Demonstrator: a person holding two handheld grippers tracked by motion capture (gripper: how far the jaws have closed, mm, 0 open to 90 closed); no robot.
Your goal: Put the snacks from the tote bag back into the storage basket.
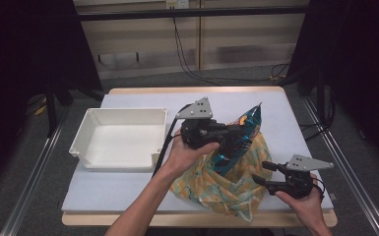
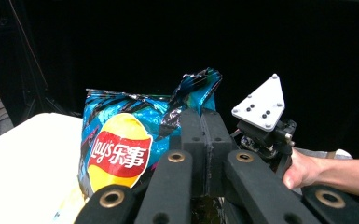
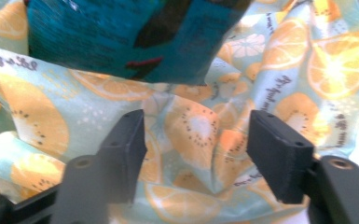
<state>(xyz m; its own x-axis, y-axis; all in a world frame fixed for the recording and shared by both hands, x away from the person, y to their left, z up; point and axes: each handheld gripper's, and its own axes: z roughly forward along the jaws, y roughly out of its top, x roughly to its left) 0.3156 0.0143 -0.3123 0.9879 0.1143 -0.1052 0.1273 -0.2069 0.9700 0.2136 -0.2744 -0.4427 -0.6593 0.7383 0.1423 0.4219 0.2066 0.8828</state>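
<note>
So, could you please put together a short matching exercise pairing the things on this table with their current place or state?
Things:
1. Lay's chip bag
2. white tray
3. right claw
4. fruit-print cloth bag

States:
A. open, at the cloth
B. empty, on the table's left
C. pinched in the left claw
D. crumpled under the chip bag

Pairs: 1-C, 2-B, 3-A, 4-D

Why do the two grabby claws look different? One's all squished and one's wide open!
The left gripper is shut, pinching the blue chip bag; the right gripper is open and holds nothing. The left one is lifted above the fruit-print cloth bag; the right one sits low, beside it. Both have black fingers.
</note>
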